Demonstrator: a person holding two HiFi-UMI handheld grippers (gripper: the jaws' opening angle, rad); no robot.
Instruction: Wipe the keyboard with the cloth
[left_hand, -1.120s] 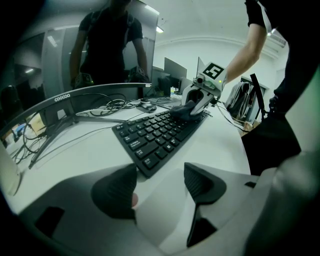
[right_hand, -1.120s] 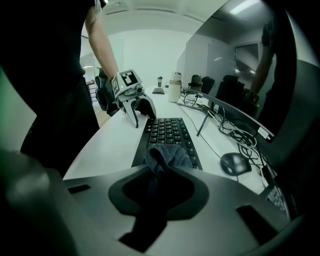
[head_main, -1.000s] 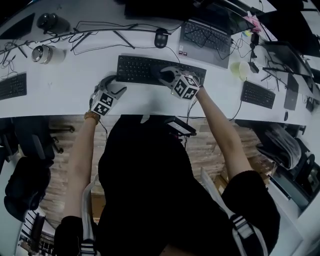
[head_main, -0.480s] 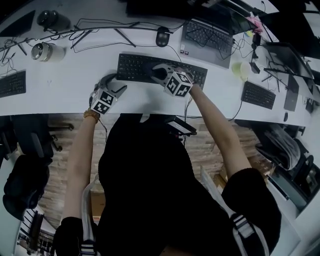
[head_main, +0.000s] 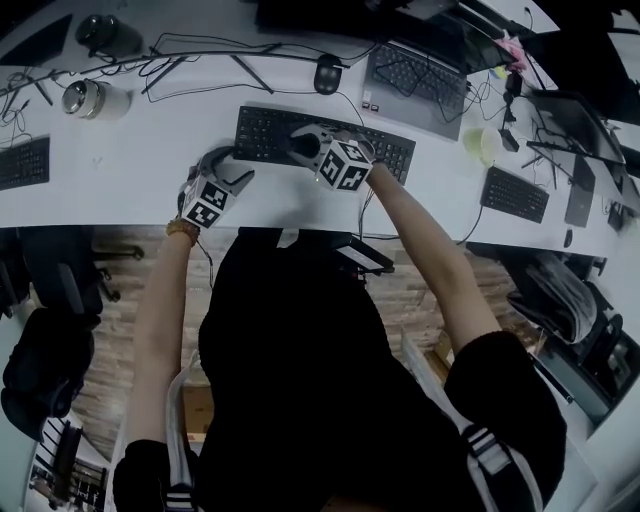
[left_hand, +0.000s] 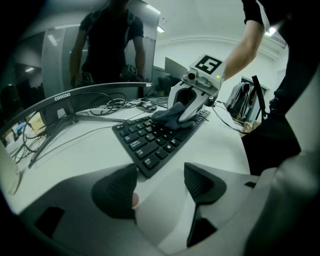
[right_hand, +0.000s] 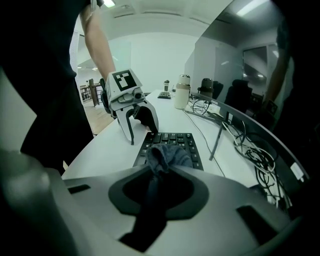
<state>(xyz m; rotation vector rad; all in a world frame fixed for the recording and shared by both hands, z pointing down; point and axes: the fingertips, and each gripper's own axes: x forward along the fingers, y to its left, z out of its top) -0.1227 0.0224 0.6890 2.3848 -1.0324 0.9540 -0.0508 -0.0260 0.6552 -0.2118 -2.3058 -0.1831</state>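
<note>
Cloth (right_hand: 167, 156) is pinched in the closed jaws of the right gripper (right_hand: 159, 175) and bunches out ahead of them onto the black keyboard (right_hand: 172, 138), mid-frame in the right gripper view. The left gripper (left_hand: 160, 182) sits by the keyboard's left end, jaws apart over bare white desk (left_hand: 80, 150). In the head view, open desk spreads left of the keyboard, while a mouse (head_main: 326, 73) and laptop (head_main: 415, 80) crowd the upper right.

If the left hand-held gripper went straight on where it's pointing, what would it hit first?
Probably the white desk, just short of the near end of the keyboard; depth is unclear.
</note>
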